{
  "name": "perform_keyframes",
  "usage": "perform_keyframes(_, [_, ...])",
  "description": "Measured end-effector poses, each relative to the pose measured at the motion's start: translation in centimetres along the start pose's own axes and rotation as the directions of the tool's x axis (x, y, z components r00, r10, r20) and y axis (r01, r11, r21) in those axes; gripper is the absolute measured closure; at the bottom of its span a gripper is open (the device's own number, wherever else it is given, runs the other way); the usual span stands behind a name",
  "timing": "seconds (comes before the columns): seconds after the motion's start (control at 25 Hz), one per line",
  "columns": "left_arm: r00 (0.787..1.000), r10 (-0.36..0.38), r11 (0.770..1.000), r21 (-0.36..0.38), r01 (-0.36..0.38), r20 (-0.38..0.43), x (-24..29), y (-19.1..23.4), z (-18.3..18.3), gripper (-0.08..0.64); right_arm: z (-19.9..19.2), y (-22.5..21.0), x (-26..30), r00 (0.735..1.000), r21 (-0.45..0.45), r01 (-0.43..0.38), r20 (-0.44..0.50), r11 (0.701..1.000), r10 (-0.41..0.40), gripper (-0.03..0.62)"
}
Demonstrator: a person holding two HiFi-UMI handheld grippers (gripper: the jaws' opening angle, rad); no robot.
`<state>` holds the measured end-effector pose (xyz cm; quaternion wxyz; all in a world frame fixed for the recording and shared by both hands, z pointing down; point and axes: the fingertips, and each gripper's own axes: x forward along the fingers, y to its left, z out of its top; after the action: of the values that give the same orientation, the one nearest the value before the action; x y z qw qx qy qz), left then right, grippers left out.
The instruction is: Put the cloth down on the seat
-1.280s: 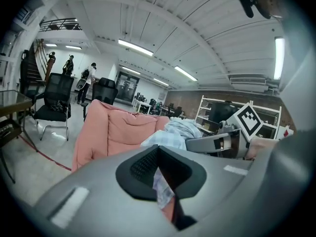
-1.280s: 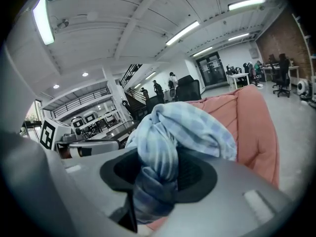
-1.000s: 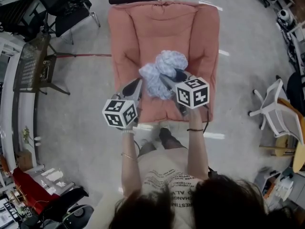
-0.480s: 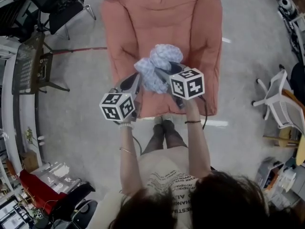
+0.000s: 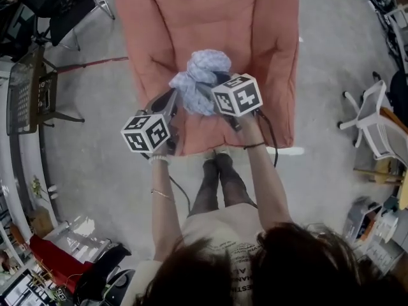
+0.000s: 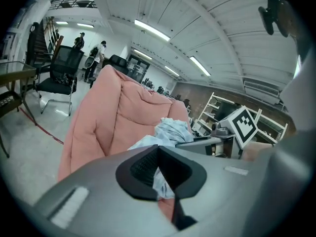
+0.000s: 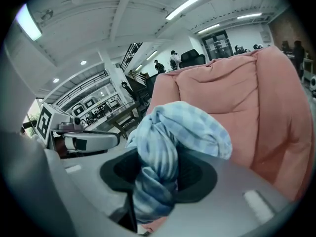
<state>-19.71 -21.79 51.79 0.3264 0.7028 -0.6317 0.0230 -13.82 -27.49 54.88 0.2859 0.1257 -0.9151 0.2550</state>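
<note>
At far left, black office chairs (image 5: 70, 11) on smooth grey floor (image 5: 95, 171). In the middle, a salmon armchair seat (image 5: 255, 37), padded, quilted, soft-edged. Left tongs (image 6: 158, 174) pinched together on a thin fold of the cloth (image 5: 201, 75); right tongs (image 7: 157, 181) clamped round a thick twisted rope of it. Pale blue checked fabric, bunched in a crumpled ball over the seat cushion, slung between both. At right, a white chair (image 5: 373, 116). Lower and nearer the cushion than a second ago.
</note>
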Motion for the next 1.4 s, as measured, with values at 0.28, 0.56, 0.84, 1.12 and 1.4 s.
perform_keyframes(0.28, [0.997, -0.018, 0.999, -0.051, 0.015, -0.071, 2.2, 1.3, -3.5, 0.561, -1.2, -1.7, 2.3, 0.998, -0.035, -0.013, -0.063, 0.999, 0.01, 0.407])
perform_keyframes(0.56, [0.993, -0.037, 0.995, -0.095, 0.027, -0.109, 4.7, 2.2, -5.4, 0.561, -2.4, -4.1, 4.8, 0.995, 0.038, -0.027, -0.095, 0.999, 0.03, 0.407])
perform_keyframes(0.84, [0.988, -0.045, 0.994, -0.106, 0.03, -0.145, 6.3, 3.7, -6.2, 0.561, -4.0, -5.2, 7.6, 0.985, 0.016, -0.029, -0.169, 0.999, 0.032, 0.407])
perform_keyframes(1.12, [0.981, -0.048, 0.994, -0.11, 0.027, -0.189, 7.6, 4.3, -7.4, 0.561, -5.3, -6.3, 9.4, 0.973, -0.008, -0.039, -0.228, 0.999, 0.036, 0.407])
perform_keyframes(1.4, [0.972, -0.056, 0.988, -0.154, 0.021, -0.228, 9.1, 4.7, -9.4, 0.561, -6.7, -7.4, 11.6, 0.957, -0.017, -0.045, -0.286, 0.999, 0.038, 0.407])
